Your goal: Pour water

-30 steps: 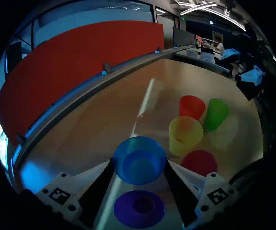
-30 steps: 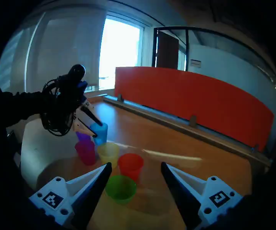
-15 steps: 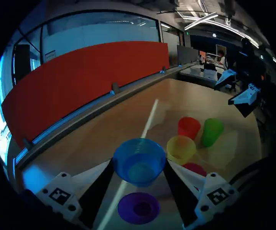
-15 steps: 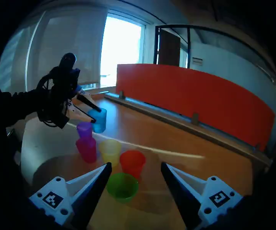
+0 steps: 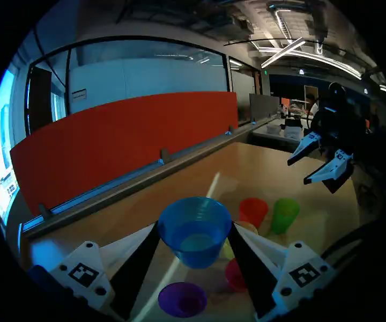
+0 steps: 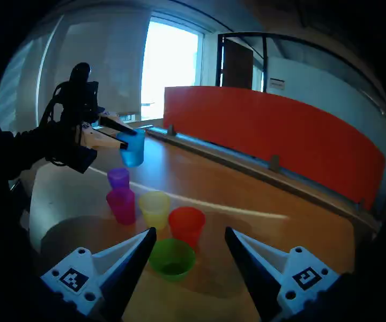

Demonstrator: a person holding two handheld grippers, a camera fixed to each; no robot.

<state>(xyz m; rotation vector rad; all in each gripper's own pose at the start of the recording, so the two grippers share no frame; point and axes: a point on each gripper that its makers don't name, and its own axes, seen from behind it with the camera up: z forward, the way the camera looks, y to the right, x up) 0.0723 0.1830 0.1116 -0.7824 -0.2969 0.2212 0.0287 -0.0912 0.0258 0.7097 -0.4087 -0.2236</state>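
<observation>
My left gripper [image 5: 194,227] is shut on a translucent blue cup [image 5: 194,232], held upright in the air above the wooden table [image 5: 257,172]; a little liquid seems to lie in its bottom. In the right gripper view the blue cup [image 6: 132,149] hangs above a purple cup [image 6: 118,177]. A magenta cup [image 6: 121,205], a yellow cup [image 6: 154,209], a red cup [image 6: 186,225] and a green cup [image 6: 172,259] stand in a cluster. My right gripper [image 6: 190,232] is open just above the green cup, with nothing between its fingers.
A red partition [image 6: 279,139] with a grey rail runs along the table's far side. A dark sleeve [image 6: 16,150] holds the left gripper. Desks and people are in the background [image 5: 295,115]. The table right of the cups is bare wood [image 6: 279,241].
The left gripper has risen steadily with the blue cup, from just over the purple cup to well above it. The right gripper has hardly moved.
</observation>
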